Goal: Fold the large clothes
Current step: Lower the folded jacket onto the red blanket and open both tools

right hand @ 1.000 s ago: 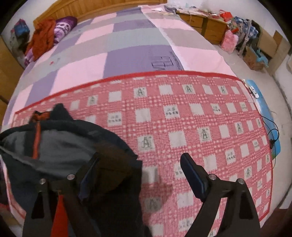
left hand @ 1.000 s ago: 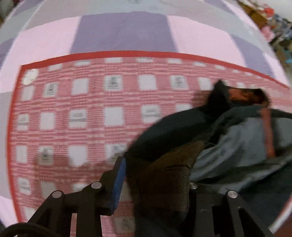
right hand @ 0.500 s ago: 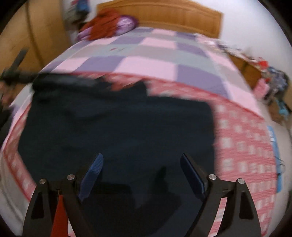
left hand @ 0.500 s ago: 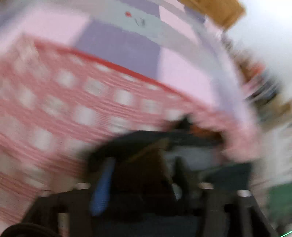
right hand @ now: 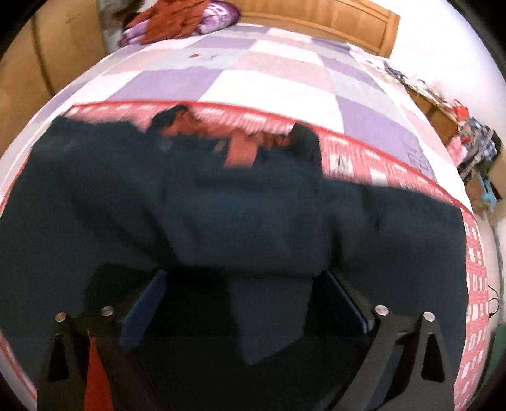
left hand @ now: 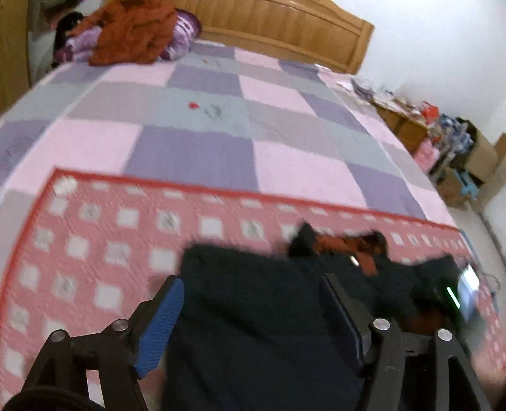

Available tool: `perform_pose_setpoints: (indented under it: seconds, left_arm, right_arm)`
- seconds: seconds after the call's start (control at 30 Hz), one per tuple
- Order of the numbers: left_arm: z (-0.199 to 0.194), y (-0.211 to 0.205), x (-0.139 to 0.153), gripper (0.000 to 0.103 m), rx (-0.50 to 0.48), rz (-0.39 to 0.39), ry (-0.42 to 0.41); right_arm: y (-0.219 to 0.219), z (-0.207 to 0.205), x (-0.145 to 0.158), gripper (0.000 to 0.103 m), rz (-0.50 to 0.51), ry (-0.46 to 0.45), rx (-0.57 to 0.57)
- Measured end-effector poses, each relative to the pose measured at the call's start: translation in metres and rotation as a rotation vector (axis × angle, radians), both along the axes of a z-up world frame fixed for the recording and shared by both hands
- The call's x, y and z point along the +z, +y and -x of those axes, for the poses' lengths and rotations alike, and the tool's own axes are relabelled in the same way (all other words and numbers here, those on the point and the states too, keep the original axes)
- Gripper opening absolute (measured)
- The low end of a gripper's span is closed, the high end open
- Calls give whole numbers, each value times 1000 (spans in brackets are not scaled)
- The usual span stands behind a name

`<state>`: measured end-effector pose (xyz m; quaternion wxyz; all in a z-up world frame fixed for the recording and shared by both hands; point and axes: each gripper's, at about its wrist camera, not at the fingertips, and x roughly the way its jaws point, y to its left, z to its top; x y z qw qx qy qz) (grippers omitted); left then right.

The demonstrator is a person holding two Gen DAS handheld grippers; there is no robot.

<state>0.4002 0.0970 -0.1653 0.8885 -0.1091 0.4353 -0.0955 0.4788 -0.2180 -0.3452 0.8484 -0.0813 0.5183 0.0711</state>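
A large dark navy jacket (right hand: 253, 215) lies spread on the red checked blanket (left hand: 95, 253), its orange-lined collar (right hand: 240, 148) at the far side. My left gripper (left hand: 253, 316) hovers over the jacket's (left hand: 253, 316) left part. Its jaws are opening, and cloth lies beneath the gap without the blue pads (left hand: 158, 322) pressing on it. My right gripper (right hand: 245, 308) hangs over the jacket's near hem, pointing steeply down. Its jaws are also opening and hold nothing. Both views are blurred by motion.
The bed (left hand: 221, 132) carries a pink, purple and grey checked quilt, with a wooden headboard (left hand: 284, 28) behind. An orange garment (left hand: 132, 31) is heaped by purple pillows at the far left. Cluttered furniture and boxes (left hand: 458, 148) stand to the right of the bed.
My left gripper has let go of the fold it held and its jaws have widened. My right gripper has swung over the jacket, which now lies spread dark side up.
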Motion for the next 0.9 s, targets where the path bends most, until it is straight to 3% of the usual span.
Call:
perform_pose_setpoints:
  seconds: [0.1, 0.17, 0.23, 0.3, 0.37, 0.47, 0.53, 0.63, 0.77, 0.9]
  left_arm:
    - [29, -25, -28, 74, -23, 24, 63]
    - [48, -46, -45, 74, -55, 13, 78]
    - [68, -67, -57, 74, -91, 14, 82]
    - [89, -86, -65, 74, -132, 1, 79]
    - [111, -107, -76, 74, -183, -26, 73]
    - [125, -132, -94, 74, -240, -56, 98]
    - [117, -145, -118, 74, -240, -109, 132]
    - [86, -145, -139, 74, -211, -112, 138]
    - [40, -153, -147, 74, -186, -163, 115]
    - [-10, -152, -143, 75, -106, -144, 144]
  right_arm:
    - [1, -44, -12, 101, 57, 27, -21]
    - [-9, -59, 0, 99, -10, 28, -84]
    - [-17, -48, 21, 97, -88, -39, -103]
    - [-24, -7, 52, 97, -139, -139, -83]
    - [-26, 55, 69, 97, -106, -192, -52]
    - [-26, 138, 65, 97, -14, -179, -40]
    - [-27, 165, 46, 97, 53, -116, -62]
    - [-32, 154, 1, 99, 49, 2, -103]
    - [-29, 92, -16, 103, 74, -39, -108]
    - [-28, 40, -20, 103, 77, -35, -87]
